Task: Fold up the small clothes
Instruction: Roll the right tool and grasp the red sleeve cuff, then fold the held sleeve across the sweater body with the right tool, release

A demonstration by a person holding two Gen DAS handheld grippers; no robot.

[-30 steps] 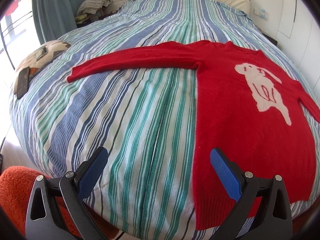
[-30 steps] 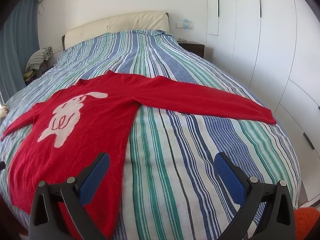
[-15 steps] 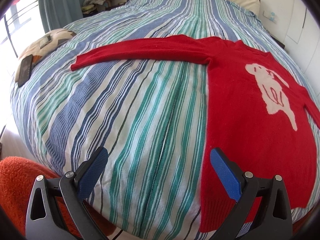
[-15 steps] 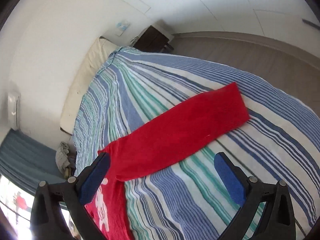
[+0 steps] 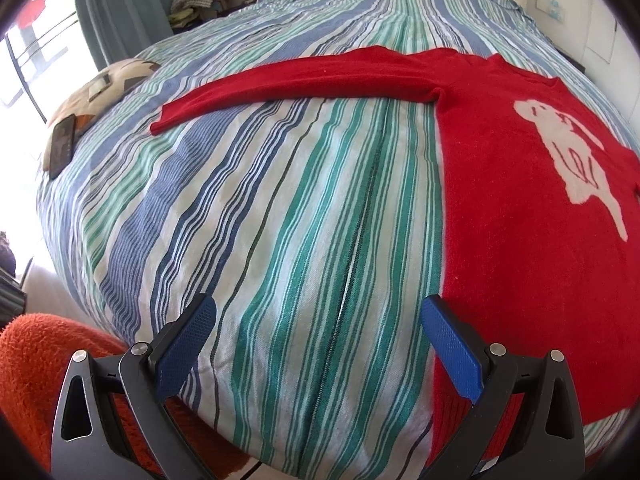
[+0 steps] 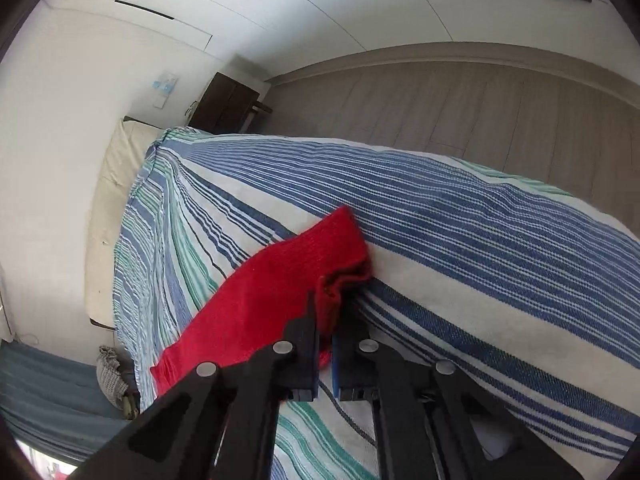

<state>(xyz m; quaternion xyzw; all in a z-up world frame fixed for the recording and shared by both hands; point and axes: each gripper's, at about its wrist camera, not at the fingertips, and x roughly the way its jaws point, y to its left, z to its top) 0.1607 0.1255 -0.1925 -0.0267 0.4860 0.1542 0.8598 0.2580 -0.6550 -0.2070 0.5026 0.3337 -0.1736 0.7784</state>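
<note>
Sweater point(image 5: 520, 216) is the garment to be folded, and it is spread flat, front up, on the striped bedspread point(image 5: 304, 216), ahead and to the right of the left gripper point(image 5: 318, 344), with one sleeve point(image 5: 288, 80) stretched out across the bed far ahead of that gripper. The left gripper is held with its blue pads wide apart and nothing between them, low over the near edge of the bed, its right pad just over the side edge of the sweater body. The right gripper point(image 6: 328, 320) is clamped together on the cuff point(image 6: 340, 276) of the other sleeve, and the knit is seen bunched just ahead of the pinched jaws, at the far side edge of the bed. The step in hand is judged to be the first fold: the pinched sleeve is to be carried inward across the body. For that, the cuff would need to be lifted only slightly and drawn over the chest so that the sleeve is laid straight, without the body being dragged along; the free gripper could be used to pin the body or to take the opposite cuff. No container is seen in either view; only a phone point(image 5: 62, 146) lying on a patterned cushion point(image 5: 108, 88) far to the left, and an orange rug point(image 5: 36, 364) below the left gripper, are noted.
</note>
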